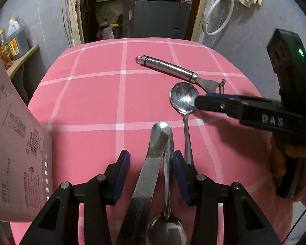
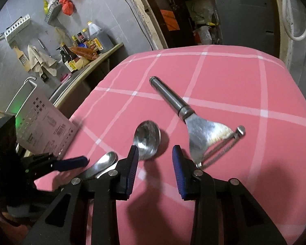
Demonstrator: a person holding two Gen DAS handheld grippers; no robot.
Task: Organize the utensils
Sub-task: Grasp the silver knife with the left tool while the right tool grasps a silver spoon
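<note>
While left claw (image 1: 151, 175) stands apart astride knife handle (image 1: 146, 175) & spoon (image 1: 167, 210) — right claw (image 2: 155, 169) apart over 2nd spoon (image 2: 146, 139) — centre pads on stems, then lift level off tabletop (image 1: 91, 102).

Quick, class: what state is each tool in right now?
Left tool: open, straddling two utensil handles, pads not pressing them.
Right tool: open, holding nothing, its tips just short of the round spoon.

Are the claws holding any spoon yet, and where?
No. The left claw straddles two utensil handles, pads apart. The right claw hovers open around the round spoon's bowl, not pressing it.
</note>
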